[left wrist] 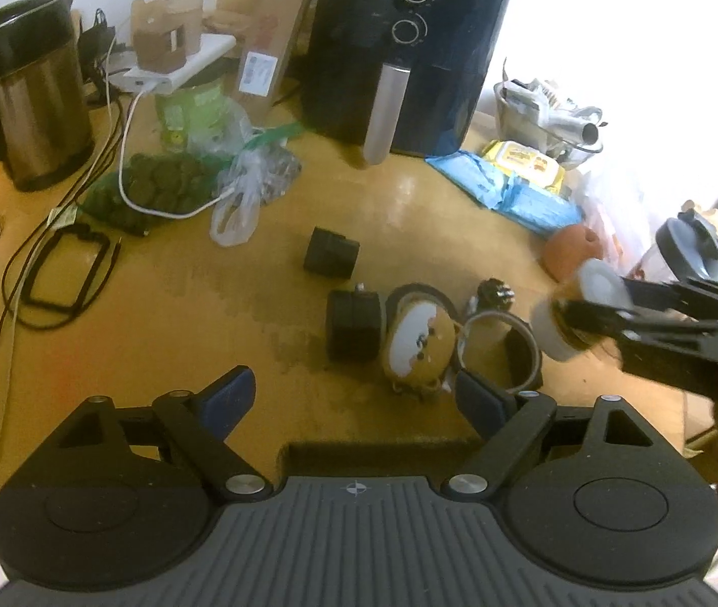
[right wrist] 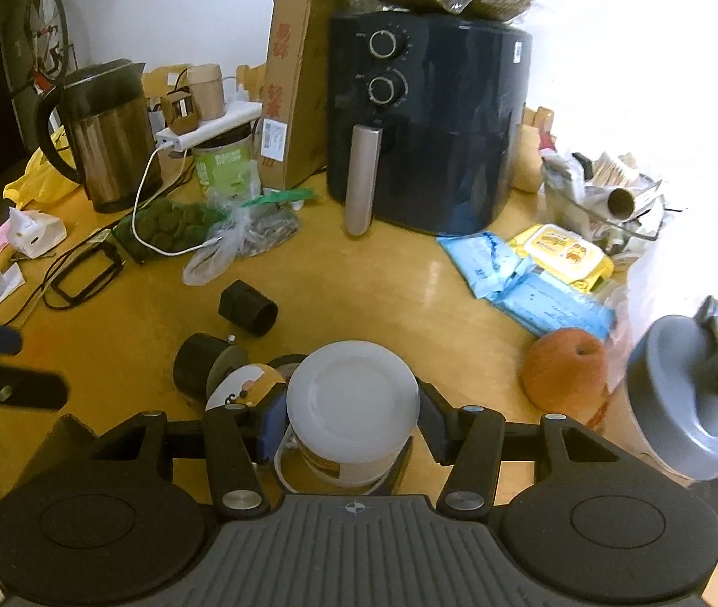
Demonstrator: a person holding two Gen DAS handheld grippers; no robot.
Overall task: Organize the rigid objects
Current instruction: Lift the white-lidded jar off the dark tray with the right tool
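- The right gripper (right wrist: 352, 427) pinches a white-lidded jar (right wrist: 353, 404) between its blue pads, lid facing the camera; the jar is held clear of the table (right wrist: 359, 293).
- In the left wrist view that same jar (left wrist: 568, 321) hangs to the right of the air fryer's (left wrist: 404, 55) front, above the table edge, with the right gripper (left wrist: 579, 313) clamped round it.
- The left gripper (left wrist: 353, 397) is spread wide with nothing between its fingers; it is above bare table, in front of the fryer and nearer the camera than the small objects.
- No earlier view is given, so jaw motion cannot be told.
- Straight in front of the fryer lies a black cylinder (left wrist: 331, 253) on its side.
- Nearer than that, a row: a black wheel (left wrist: 353, 323), a bear-face toy (left wrist: 417, 344) touching it, then a tape roll (left wrist: 503, 349) just beside the toy.
- A small dark knob-like piece (left wrist: 493, 293) sits just behind the tape.
- Right of the fryer: blue packets (left wrist: 510, 187), a yellow wipes pack (left wrist: 525, 159), an orange fruit (left wrist: 571, 250) and a grey-lidded bottle (left wrist: 687, 248).
- Left of the fryer: a cardboard box (left wrist: 278, 35), a green tub (left wrist: 192, 106), plastic bags (left wrist: 242, 187), cables and a kettle (left wrist: 30, 96).
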